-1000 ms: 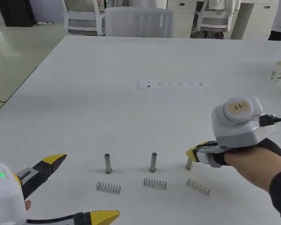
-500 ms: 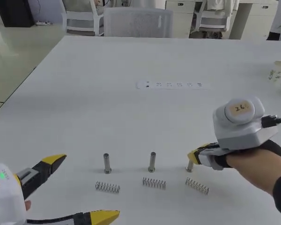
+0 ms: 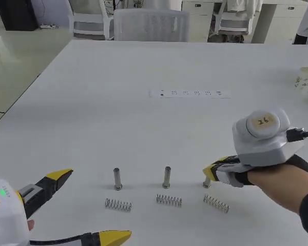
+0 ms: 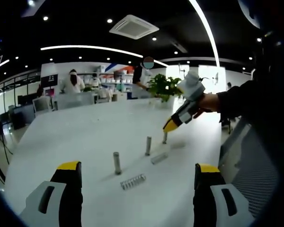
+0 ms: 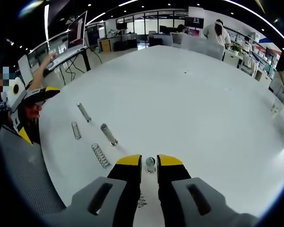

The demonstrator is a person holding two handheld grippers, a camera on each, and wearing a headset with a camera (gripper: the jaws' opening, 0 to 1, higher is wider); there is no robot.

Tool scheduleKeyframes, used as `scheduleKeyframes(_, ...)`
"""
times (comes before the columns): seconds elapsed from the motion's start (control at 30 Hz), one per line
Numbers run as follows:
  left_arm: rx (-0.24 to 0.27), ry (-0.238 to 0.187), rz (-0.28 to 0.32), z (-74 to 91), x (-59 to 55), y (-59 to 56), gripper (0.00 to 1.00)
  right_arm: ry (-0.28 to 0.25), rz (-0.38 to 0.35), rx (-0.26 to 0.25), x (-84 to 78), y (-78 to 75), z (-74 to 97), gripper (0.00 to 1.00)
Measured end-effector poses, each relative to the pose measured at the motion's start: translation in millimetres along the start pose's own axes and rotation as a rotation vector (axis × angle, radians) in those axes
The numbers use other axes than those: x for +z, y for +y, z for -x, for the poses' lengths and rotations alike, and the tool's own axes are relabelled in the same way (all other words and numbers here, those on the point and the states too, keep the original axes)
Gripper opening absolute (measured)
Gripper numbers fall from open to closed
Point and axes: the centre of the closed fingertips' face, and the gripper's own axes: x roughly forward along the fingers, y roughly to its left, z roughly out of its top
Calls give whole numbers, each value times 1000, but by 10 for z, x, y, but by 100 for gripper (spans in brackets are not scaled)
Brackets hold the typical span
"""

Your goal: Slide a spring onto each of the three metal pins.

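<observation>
Surveying the bench, you have all three pins standing upright in a row on the white table (image 3: 143,128): the left pin (image 3: 117,179), the middle pin (image 3: 167,177) and the right pin (image 3: 207,182). Each one is bare. No coil sits over any shaft.

All three springs lie flat on the table, each just in front of its own pin and apart from it: the left spring (image 3: 118,205), the middle spring (image 3: 169,200) and the right spring (image 3: 216,203). None is lifted or gripped.

Finding on progress: none of the three placements is done, and all three are outstanding.

Your right gripper (image 5: 149,161) is down at the right pin. In the right gripper view the pin's head sits between the yellow jaw tips, which stand narrowed to a slim gap around it. Whether the jaws actually press on the pin or only bracket it, I cannot tell. It carries no spring.

Your left gripper (image 4: 137,167) is held low at the near left, well apart from the row, jaws spread wide and holding nothing.

Assessment: you appear to be at the opening step, steadying or taking the right pin. A spring pick-up has not yet begun on either side.
</observation>
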Motion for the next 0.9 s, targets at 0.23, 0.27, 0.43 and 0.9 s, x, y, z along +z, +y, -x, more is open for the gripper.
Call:
scheduleKeyframes(0.23,1,-1,-2,1,6,8,96,-15,13,6,15,16,7,20)
scheduleKeyframes(0.27,1,-1,-2,1,8,7,96,-23,15,6,26,18,13,21)
scheduleKeyframes(0.43,2,-1,-2,2,6,6,96,-44,26,1,64,14,55,28)
scheduleKeyframes(0.9,2,-3,-5,-8,29,-5,96,-114,32,-3,184,-5,293,36)
